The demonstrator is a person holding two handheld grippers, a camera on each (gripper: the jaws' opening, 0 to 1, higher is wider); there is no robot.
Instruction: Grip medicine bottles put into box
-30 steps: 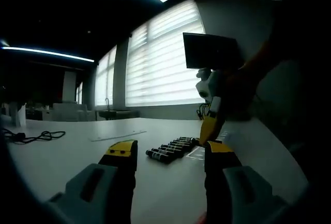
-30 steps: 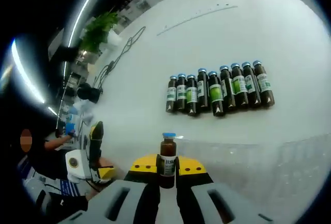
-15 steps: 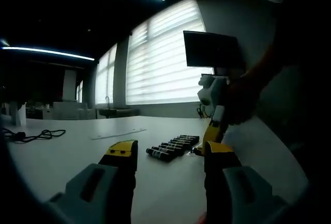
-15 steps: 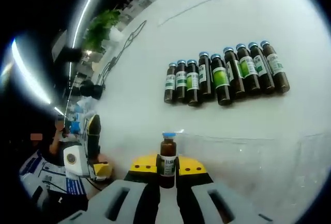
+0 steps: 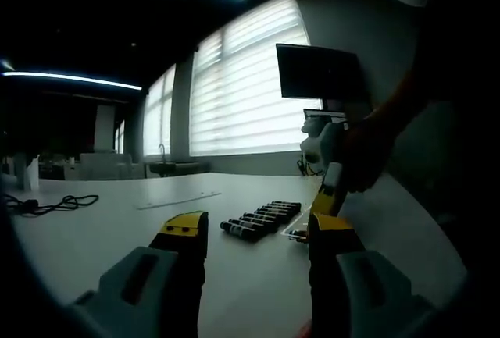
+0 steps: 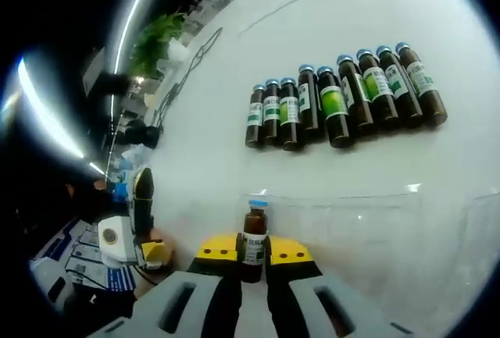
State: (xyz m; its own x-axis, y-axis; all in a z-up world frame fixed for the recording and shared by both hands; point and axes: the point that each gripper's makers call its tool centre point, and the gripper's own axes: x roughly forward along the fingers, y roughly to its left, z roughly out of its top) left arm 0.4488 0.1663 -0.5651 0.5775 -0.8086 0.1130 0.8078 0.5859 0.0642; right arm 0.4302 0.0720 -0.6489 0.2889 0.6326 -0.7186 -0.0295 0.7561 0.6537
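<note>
Your right gripper (image 6: 251, 254) holds one bottle (image 6: 252, 233) between its yellow-tipped fingers (image 6: 216, 249), which press on it from both sides; the bottle is brown with a blue cap and a pale label, and it stands upright along the jaws. It hangs over the near wall of the clear box (image 6: 367, 233), which lies on the white table (image 6: 203, 158). Beyond the box, apart from it, you see the row of bottles (image 6: 341, 105) lying flat on the table, side by side and touching each other, all brown with blue caps and green or white labels. To the left of the box, at the edge of the right gripper view, your left gripper (image 6: 137, 225) is in sight, and past it a green plant (image 6: 152, 41) and a black cable (image 6: 183, 72) lie far from the row. In the left gripper view, your left gripper (image 5: 258, 233) has its jaws wide apart and nothing is between them. The same row of bottles (image 5: 260, 220) lies on the table (image 5: 101, 233) beyond its tips, and just right of the row your hand (image 5: 361, 154) brings the right gripper (image 5: 324, 168) down near the table. Behind the row are bright window blinds (image 5: 242, 92) and a dark monitor (image 5: 319, 75).
</note>
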